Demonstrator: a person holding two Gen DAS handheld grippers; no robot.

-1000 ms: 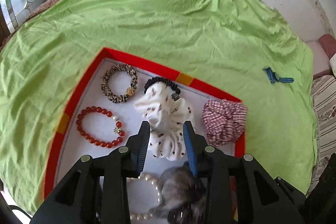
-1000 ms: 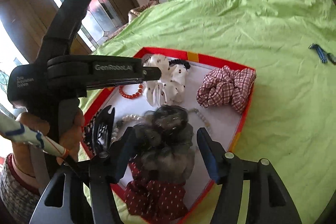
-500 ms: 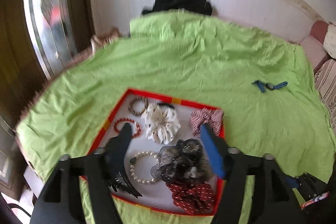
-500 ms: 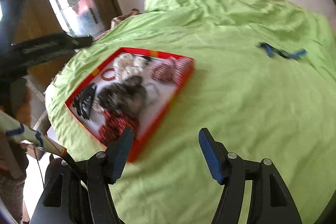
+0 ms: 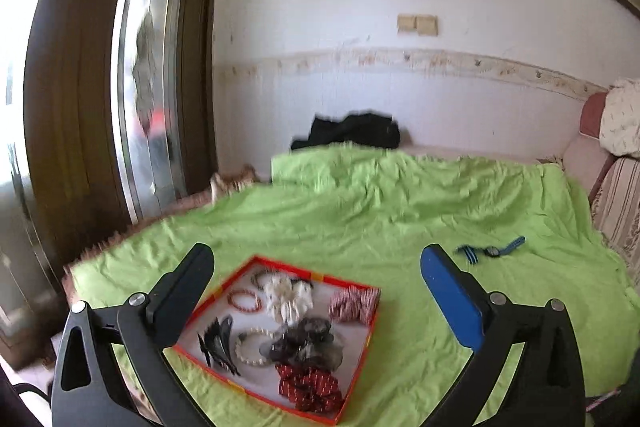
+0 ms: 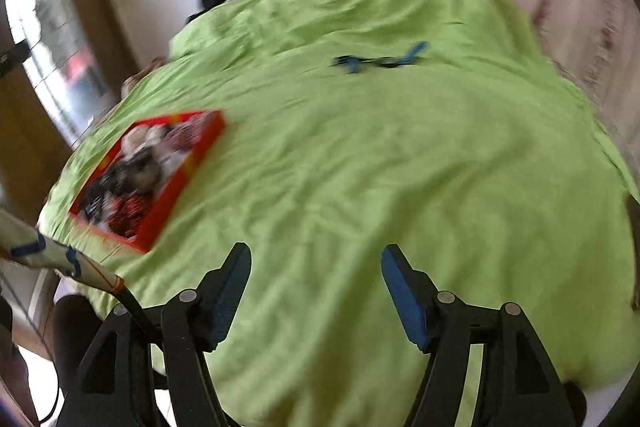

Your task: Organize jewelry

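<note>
**Both grippers empty above the green bedspread**

In the left wrist view, the left gripper (image 5: pixel 318 275) stood spread to its widest, its jaws having just been opening, with nothing between them. Past its fingers, at about 6 o'clock in that view, the shallow red-rimmed cardboard tray (image 5: pixel 362 333) lay on the wrinkled lime-green bedspread (image 5: pixel 360 211). Inside the tray, going left to right, lay a black claw hair clip (image 5: pixel 218 345), a red bead bracelet (image 5: pixel 244 299), a white pearl bracelet (image 5: pixel 250 347), a white dotted fabric scrunchie (image 5: pixel 289 299), a grey gauzy scrunchie (image 5: pixel 306 341), a dark red dotted scrunchie (image 5: pixel 310 387) and a red-and-white checked scrunchie (image 5: pixel 354 305). A blue-strapped wristwatch (image 5: pixel 491 251) lay on the bedspread at about 3 o'clock, well apart from the tray.

In the right wrist view, the right gripper (image 6: pixel 316 263) was moderately wide, its jaws having just been opening, and held nothing. The tray (image 6: pixel 188 171) lay at 9 o'clock, blurred, and the wristwatch (image 6: pixel 380 61) at 12 o'clock.
</note>
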